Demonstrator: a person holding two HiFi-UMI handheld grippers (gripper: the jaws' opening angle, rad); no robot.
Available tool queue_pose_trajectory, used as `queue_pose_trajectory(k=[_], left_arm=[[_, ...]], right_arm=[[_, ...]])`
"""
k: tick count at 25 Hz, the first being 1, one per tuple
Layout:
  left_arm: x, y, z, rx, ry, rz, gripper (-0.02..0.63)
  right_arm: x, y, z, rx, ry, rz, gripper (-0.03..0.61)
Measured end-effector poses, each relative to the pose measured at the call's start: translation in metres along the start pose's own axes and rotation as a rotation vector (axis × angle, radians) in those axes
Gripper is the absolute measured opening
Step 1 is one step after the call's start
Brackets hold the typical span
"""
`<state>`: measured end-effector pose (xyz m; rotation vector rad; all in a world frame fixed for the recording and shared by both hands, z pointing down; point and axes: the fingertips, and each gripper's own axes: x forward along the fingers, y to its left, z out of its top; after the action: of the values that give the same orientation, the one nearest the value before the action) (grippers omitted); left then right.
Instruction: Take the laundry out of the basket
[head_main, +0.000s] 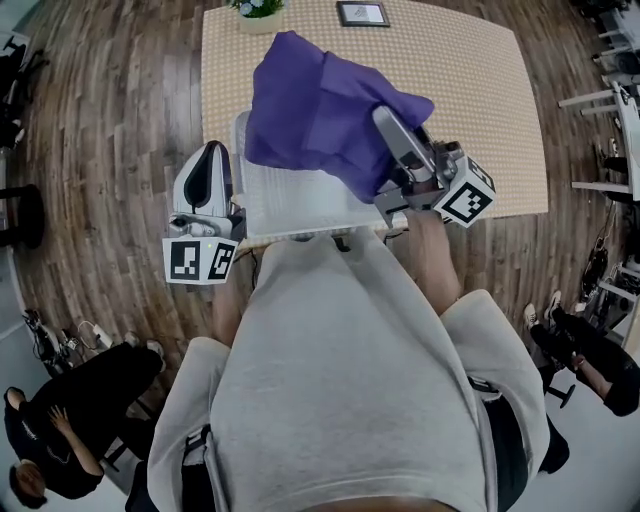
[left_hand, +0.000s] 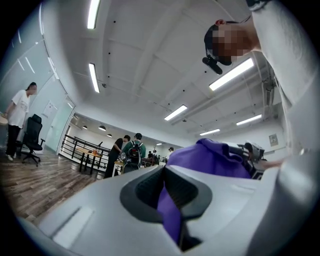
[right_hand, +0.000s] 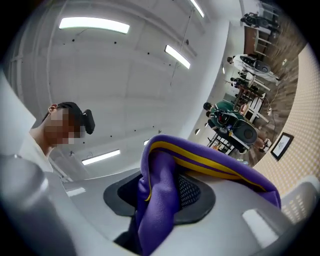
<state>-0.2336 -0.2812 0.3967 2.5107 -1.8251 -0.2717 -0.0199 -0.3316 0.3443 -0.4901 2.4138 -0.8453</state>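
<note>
The person in the grey top stands at the near edge of the surface (head_main: 500, 120), a hand-held gripper in each hand. A purple cloth (head_main: 320, 105) hangs bunched in the air over the white basket (head_main: 290, 200), which sits on the surface right in front of them. The cloth's lower edge is close above the basket; I cannot tell whether it touches the basket.

The right hand-held gripper (head_main: 392, 125) reaches into the cloth from the right side, its tips buried in the folds. In the right gripper view its jaws (right_hand: 160, 200) are clamped on a thick fold of the cloth (right_hand: 210, 165), and a yellow stripe runs along the fabric's edge there.

The left hand-held gripper (head_main: 213, 160) is upright just beside the basket's left side, its marker cube low by the person's waist. In the left gripper view its jaws (left_hand: 167, 192) are closed together with a thin strip of the cloth (left_hand: 215, 160) pinched between the pads, and the rest of the fabric rises to the right.

At the far edge of the surface are a small potted plant (head_main: 258, 8) and a framed picture (head_main: 362, 13). The floor (head_main: 110, 120) around is dark wood, and another person (head_main: 60, 430) in black sits at the lower left.
</note>
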Motion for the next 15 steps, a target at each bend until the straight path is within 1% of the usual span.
queue_pose_trajectory(k=[5, 8, 10, 12, 15], left_arm=[[-0.001, -0.019, 0.008, 0.026, -0.011, -0.021, 0.012], [-0.001, -0.03, 0.013, 0.041, -0.018, -0.028, 0.012], [0.001, -0.038, 0.015, 0.051, -0.021, -0.029, 0.012], [0.001, -0.05, 0.015, 0.06, -0.015, -0.027, 0.012], [0.0, -0.071, 0.015, 0.074, -0.005, -0.021, 0.012]], right_arm=[[-0.021, -0.006, -0.004, -0.016, 0.008, -0.062, 0.144], [-0.029, -0.003, -0.005, -0.001, -0.002, -0.055, 0.144], [-0.031, 0.001, 0.0, -0.01, -0.012, -0.037, 0.144], [-0.034, 0.009, 0.007, -0.072, -0.017, -0.035, 0.144], [-0.034, 0.027, 0.017, -0.277, -0.002, -0.067, 0.144]])
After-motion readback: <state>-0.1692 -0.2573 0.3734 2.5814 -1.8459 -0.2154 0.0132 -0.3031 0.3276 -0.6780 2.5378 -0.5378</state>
